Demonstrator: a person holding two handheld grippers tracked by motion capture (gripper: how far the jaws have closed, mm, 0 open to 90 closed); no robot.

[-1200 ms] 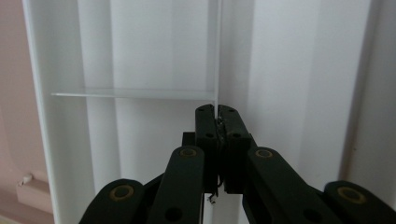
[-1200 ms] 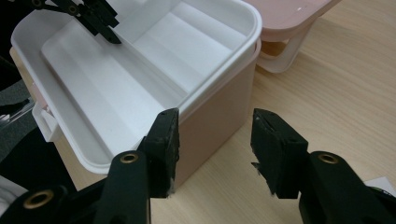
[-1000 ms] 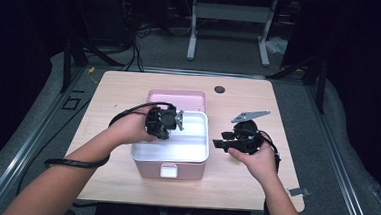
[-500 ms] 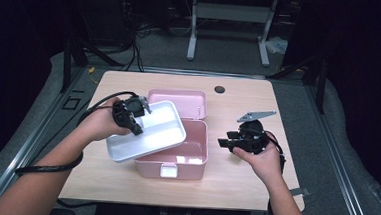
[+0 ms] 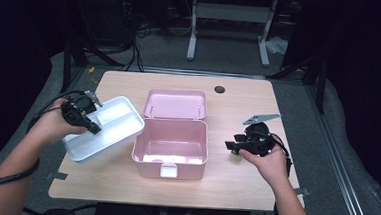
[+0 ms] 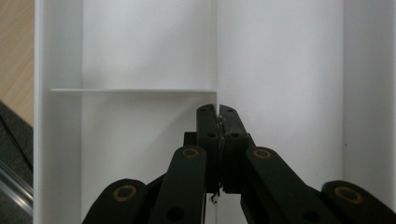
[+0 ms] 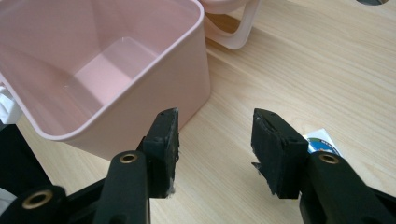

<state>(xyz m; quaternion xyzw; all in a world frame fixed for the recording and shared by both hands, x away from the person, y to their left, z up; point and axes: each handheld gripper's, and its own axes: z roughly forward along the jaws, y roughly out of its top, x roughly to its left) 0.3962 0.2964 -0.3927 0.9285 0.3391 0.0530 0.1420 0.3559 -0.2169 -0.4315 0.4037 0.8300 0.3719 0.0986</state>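
- The white tray (image 5: 104,127), a shallow insert with inner dividers, is held by the left gripper (image 5: 80,115) at the left edge of the table (image 5: 234,183), partly over that edge and tilted, just beside the pink box (image 5: 171,149).
- In the left gripper view the jaws are seen pressed together on a thin upright divider wall (image 6: 217,56) of the tray, so that the tray extends away from the jaw tips on both sides.
- The right gripper (image 5: 244,143) is held to the right of the box, apart from it; in the right gripper view its jaws stand fairly wide with only bare table between them, and the box's near corner (image 7: 187,93) lies just beyond the left jaw.
- The box stands open and empty, its lid (image 5: 175,104) laid back behind it.
- The grip point on the divider is largely covered by the jaws themselves; the tray's far end is cut off in the left gripper view, and the small sticker (image 7: 322,142) beside the right jaw is half hidden and unreadable.
- Compared with a second earlier, when the tray sat on the box, it has been lifted out and carried leftward; the right gripper has stayed nearly in place.
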